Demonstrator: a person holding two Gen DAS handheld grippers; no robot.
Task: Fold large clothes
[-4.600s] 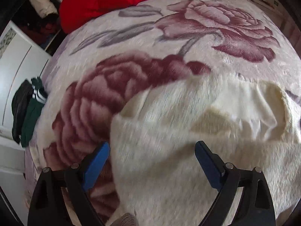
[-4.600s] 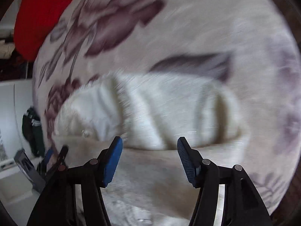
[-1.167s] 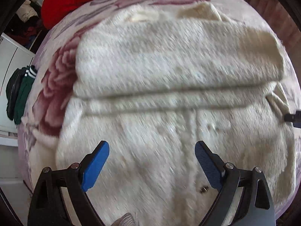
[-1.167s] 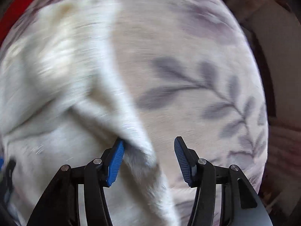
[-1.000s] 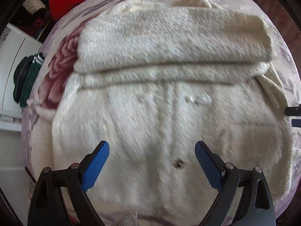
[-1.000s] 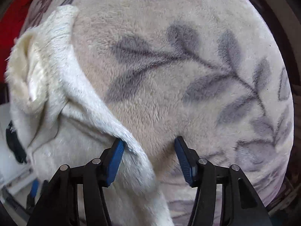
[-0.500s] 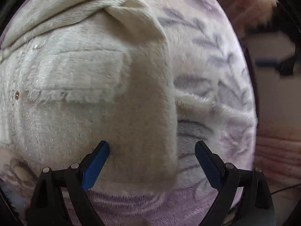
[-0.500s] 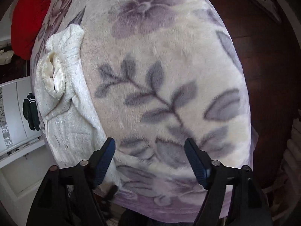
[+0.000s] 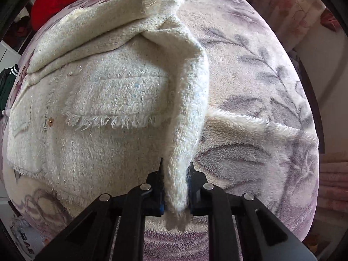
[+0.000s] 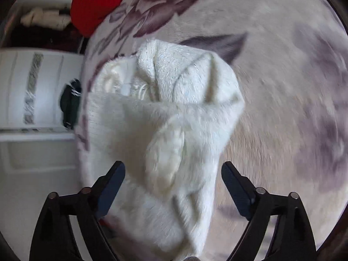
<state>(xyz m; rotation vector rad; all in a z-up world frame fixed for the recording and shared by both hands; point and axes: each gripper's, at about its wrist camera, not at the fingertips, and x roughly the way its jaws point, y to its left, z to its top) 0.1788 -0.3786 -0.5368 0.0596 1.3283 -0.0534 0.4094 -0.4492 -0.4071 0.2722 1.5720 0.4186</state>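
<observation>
L claw [image 9: 175, 187]: clenched on the right edge of the coat, near its bottom corner; a fold of fabric is pinched betw. the pads and a tuft pokes out below them.
R claw [image 10: 173, 187]: jaws opening, wide apart; coat fabric lies under and betw. them but the pads don't press on it. View blurred.
Coat [image 9: 113, 100]: cream, fuzzy, lying on the bed; top part folded down over the body. Fringed pocket flap [image 9: 113, 108] faces up; small gold button [image 9: 51, 120] left of it. Right edge lifted into a ridge running down to L claw.
Coat, R view [image 10: 174, 117]: bunched, lumpy folds; silky lining [image 10: 117, 80] shows at upper left of the heap.
Blanket [image 9: 261, 87]: floral, plush, purple-grey leaves and dark red roses; covers the bed under the coat. One ruck of it sits just right of the pinched edge.
Red cloth [image 10: 97, 2]: far end of bed, well apart from coat.
Cabinet [image 10: 32, 91]: white, beside the bed; dark green garment [image 10: 69, 104] hangs on it.
</observation>
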